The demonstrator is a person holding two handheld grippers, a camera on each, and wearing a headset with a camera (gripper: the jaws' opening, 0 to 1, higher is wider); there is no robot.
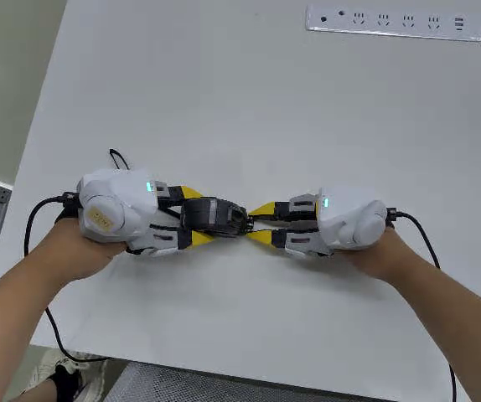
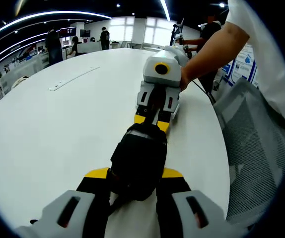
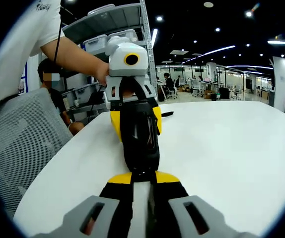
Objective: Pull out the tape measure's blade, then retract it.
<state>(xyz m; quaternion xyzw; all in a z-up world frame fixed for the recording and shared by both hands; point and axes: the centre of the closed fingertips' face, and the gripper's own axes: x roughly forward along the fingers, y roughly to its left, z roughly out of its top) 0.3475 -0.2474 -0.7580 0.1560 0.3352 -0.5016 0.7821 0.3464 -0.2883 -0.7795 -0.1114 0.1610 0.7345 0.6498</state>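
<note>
Our left tool (image 1: 197,215) is clamped across the black tape measure (image 1: 215,216), holding its case low over the white table (image 1: 224,100) so the case is anchored when the blade is drawn. The case's mouth faces right, where the blade tip (image 3: 142,172) sits just outside it. There the right tool (image 1: 262,223) has its jaws brought together, seemingly pinching that tip, nose to nose with the left one. We judge the blade barely out, so a straight pull apart comes next.

Open-plan office, mesh chair (image 3: 18,148), storage rack (image 3: 100,21), distant desks (image 3: 197,92)
</note>
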